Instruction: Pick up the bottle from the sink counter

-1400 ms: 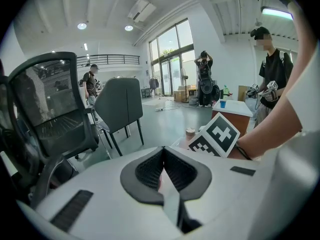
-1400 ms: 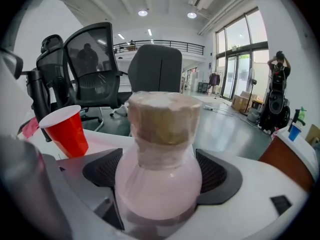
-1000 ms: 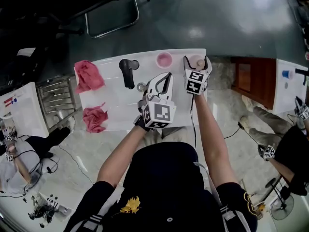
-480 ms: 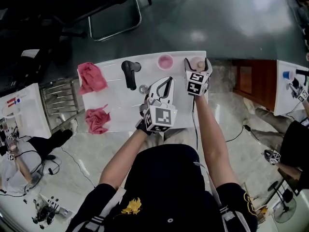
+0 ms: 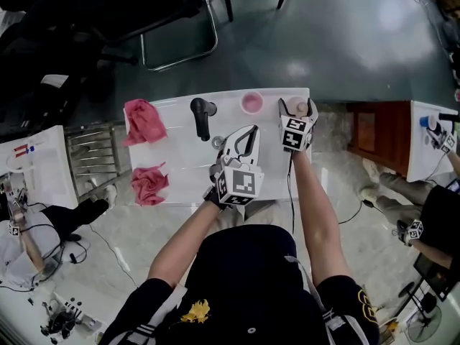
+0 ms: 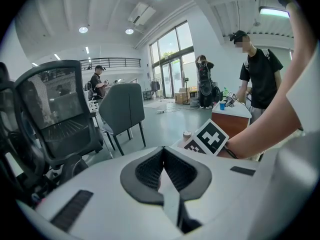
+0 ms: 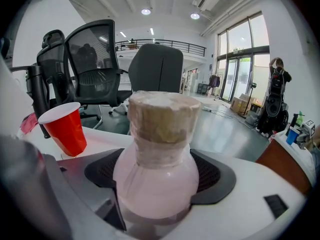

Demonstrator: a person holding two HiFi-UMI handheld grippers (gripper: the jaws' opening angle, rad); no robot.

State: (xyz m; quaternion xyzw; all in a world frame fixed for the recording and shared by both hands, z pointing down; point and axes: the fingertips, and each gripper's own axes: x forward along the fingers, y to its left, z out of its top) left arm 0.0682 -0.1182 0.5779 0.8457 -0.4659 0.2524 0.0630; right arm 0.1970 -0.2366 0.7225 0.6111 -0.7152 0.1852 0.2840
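Right gripper (image 5: 297,109) clasped the pink bottle (image 7: 159,159) at the white counter's (image 5: 176,160) far corner; left gripper (image 6: 163,156) hovered with jaws pressed together, empty

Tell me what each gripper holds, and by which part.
The right gripper holds the bottle by its round body, below the wrapped neck. The left gripper is shut on nothing.

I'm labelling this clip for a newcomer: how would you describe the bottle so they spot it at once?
On the white counter, go to the far right corner. There the bottle stands between the right gripper's jaws. Unlike the open red cup to its left, it is pale pink and round-bodied with a tan wrapped top.
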